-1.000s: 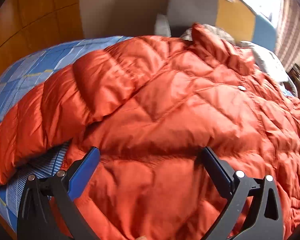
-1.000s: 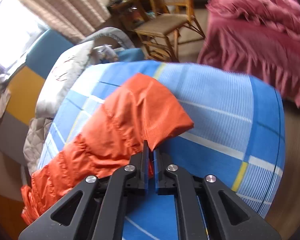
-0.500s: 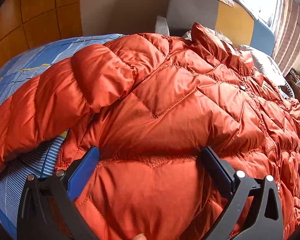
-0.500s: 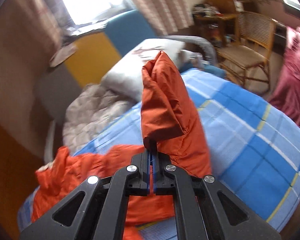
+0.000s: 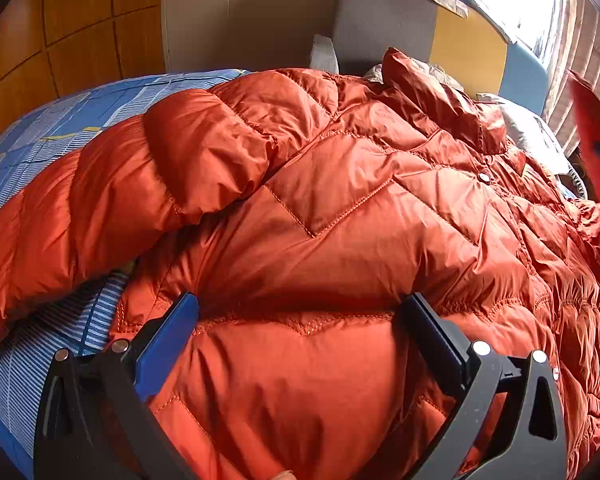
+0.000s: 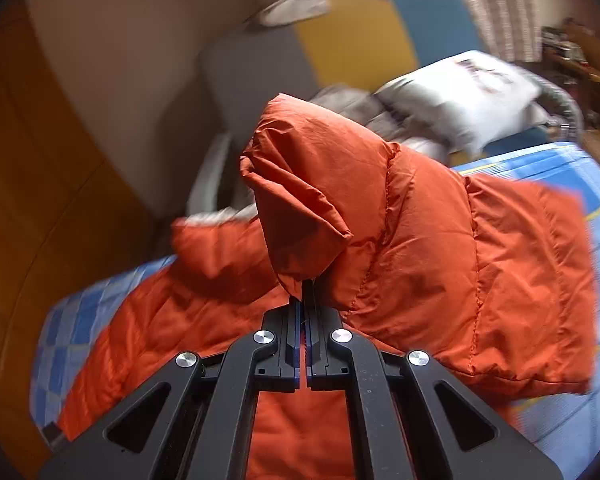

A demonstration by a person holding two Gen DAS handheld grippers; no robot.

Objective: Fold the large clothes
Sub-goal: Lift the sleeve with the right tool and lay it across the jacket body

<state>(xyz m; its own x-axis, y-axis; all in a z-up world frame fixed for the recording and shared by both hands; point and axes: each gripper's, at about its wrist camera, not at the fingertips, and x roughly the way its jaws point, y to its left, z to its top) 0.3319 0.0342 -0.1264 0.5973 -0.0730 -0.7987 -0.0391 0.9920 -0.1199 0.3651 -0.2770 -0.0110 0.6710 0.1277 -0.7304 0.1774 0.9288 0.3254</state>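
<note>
The orange puffer jacket lies spread over the bed. The right hand-held gripper, clamped on a sleeve cuff, could lose the slick fabric mid-fold. The left hand-held gripper, jaws wide, pins the body; a slip drags everything.

No words, labels, brands or numbers can be read. The grey pillow bears a dark printed mark, but it is too blurred to make out.
</note>
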